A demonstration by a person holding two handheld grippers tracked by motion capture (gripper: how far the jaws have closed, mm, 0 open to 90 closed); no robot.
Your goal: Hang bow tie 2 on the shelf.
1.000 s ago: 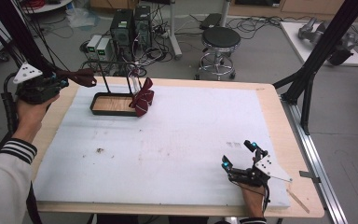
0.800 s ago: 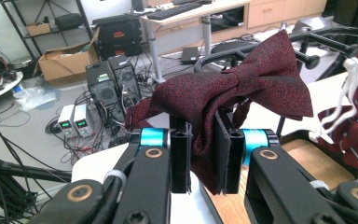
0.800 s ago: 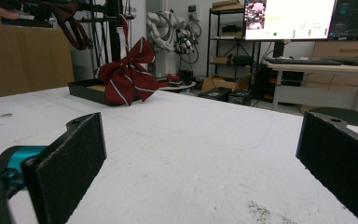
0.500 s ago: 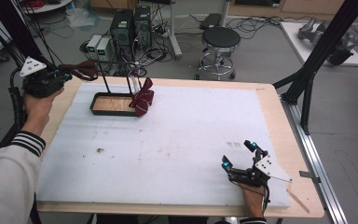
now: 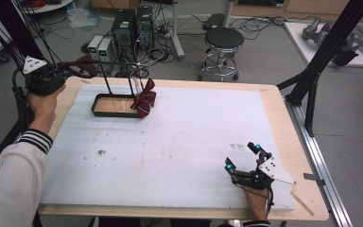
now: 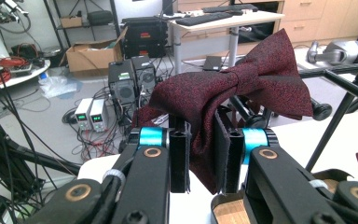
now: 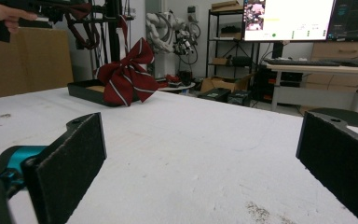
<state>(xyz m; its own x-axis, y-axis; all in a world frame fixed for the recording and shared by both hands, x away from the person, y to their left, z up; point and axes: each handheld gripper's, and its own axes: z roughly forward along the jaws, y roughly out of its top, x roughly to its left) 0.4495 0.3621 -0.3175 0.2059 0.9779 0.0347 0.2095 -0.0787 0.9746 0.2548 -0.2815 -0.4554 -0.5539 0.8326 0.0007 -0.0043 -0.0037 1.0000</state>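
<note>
Left hand-held gripper (image 6: pixel 200 161): I have it clamped on the dark red bow tie (image 6: pixel 242 86).
Right hand-held gripper (image 7: pixel 200 168): jaws wide apart, low over my desk (image 7: pixel 191 140).

A dark red speckled bow tie (image 6: pixel 242 88) was seen; a second bow (image 5: pixel 144 98), red with white stripes; tray (image 5: pixel 105 112) black; desk (image 5: pixel 179 142) covered in white.

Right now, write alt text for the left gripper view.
The left hand-held gripper pinches a dark red bow tie between its two black jaws, near a black rod. Behind lie a cluttered floor, cables and a desk.
</note>
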